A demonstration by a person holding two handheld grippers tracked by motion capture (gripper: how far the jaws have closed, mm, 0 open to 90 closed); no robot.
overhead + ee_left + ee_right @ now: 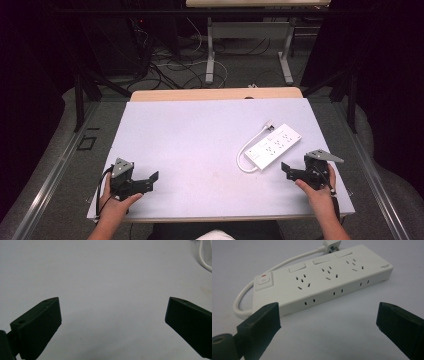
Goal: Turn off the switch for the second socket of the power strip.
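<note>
The white rectangular plastic power strip (274, 145) with its looped cord is lying untouched on the pale worktop (200, 145), just ahead of the right gripper (328, 322), whose fingers are standing wide apart. The left gripper (112, 315), fingers equally spread, is waiting well away; grasping appears wholly undone.

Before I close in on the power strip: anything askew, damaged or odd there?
Nothing stands out. The power strip lies flat and intact on the table, its cable looped beside it, plug unplugged. Both the right gripper and left gripper are open.
</note>
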